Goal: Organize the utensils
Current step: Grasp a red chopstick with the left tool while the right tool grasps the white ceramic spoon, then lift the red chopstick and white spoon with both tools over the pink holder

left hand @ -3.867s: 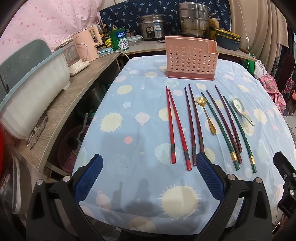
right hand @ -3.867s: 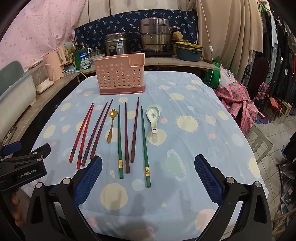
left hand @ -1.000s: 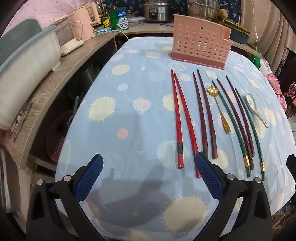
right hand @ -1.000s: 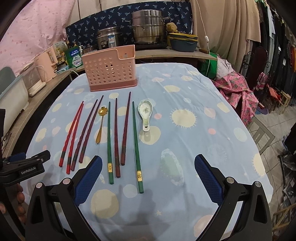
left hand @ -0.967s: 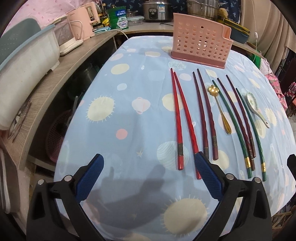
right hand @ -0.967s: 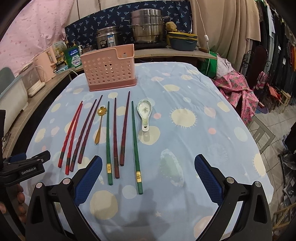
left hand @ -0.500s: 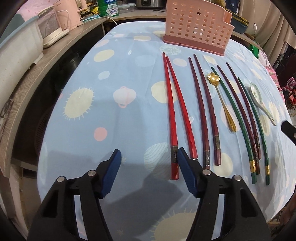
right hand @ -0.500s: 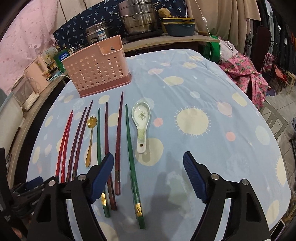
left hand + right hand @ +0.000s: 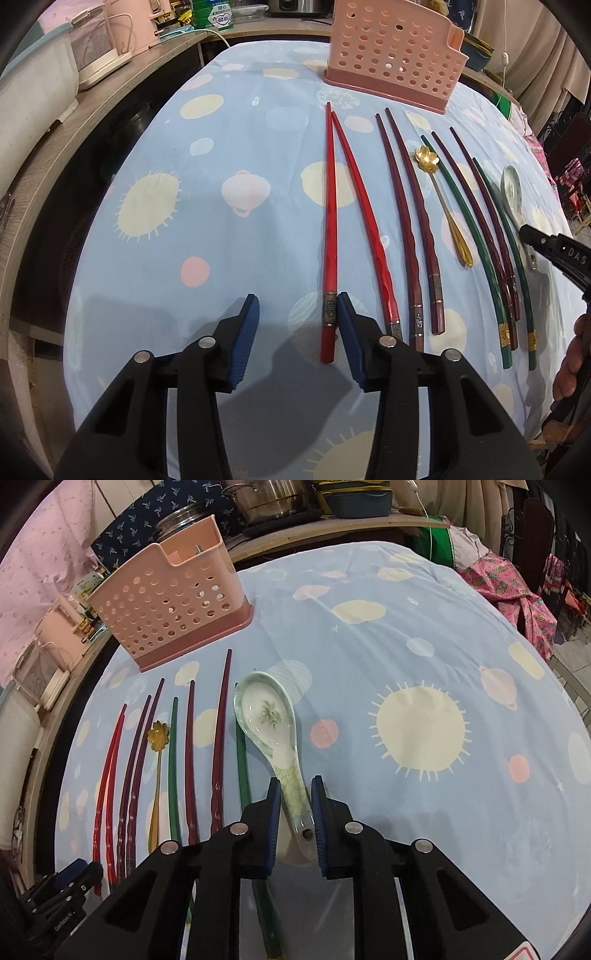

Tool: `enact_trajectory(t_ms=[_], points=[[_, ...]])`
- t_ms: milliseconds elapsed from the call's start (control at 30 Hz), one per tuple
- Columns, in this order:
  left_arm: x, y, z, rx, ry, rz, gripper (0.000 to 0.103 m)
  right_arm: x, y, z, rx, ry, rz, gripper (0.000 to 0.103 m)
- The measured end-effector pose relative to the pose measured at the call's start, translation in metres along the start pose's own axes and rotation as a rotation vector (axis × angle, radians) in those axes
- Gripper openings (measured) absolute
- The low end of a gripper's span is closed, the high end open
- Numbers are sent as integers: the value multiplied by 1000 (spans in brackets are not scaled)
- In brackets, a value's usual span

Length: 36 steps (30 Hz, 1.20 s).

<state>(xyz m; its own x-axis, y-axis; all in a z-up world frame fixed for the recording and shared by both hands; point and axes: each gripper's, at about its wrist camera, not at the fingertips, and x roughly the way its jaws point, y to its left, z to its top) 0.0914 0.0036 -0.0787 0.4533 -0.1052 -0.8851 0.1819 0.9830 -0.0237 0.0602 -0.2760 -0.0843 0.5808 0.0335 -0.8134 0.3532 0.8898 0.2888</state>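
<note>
Two glossy red chopsticks (image 9: 330, 229), tapered, faceted.

Your utensils lie flat in a row on the cloth-covered worktop (image 9: 155, 258), tips toward the pink perforated holder (image 9: 391, 55), which stands upright at the far end. From the left you have two bright red chopsticks (image 9: 330, 229) meeting at their tips, two dark red chopsticks (image 9: 406, 221), a gold flower-headed spoon (image 9: 443, 206), then green chopsticks (image 9: 469, 236) alternating with maroon chopsticks (image 9: 476, 218). Your white ceramic spoon (image 9: 271, 731) lies rightmost, bowl up, just beside the outer green one.
</note>
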Motion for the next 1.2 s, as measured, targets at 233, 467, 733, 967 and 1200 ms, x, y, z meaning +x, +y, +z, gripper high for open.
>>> enact_trajectory(t_ms=[233,467,733,967,1200], points=[[-2,6,1,-13,-5,-9,13,0,4,-3,-24,-10,-1,9],[-13,7,1,-20,-19,-33,7,-17,3,-6,-18,-29,20,7],[-48,12,11,-37,-102,-48,7,-49,4,-5,-24,-95,17,7],[-72,13,23,-46,-161,-63,7,-68,2,-2,-12,-140,26,7],[-79,19,28,-64,-189,-73,7,-79,6,1,-34,-170,30,6]])
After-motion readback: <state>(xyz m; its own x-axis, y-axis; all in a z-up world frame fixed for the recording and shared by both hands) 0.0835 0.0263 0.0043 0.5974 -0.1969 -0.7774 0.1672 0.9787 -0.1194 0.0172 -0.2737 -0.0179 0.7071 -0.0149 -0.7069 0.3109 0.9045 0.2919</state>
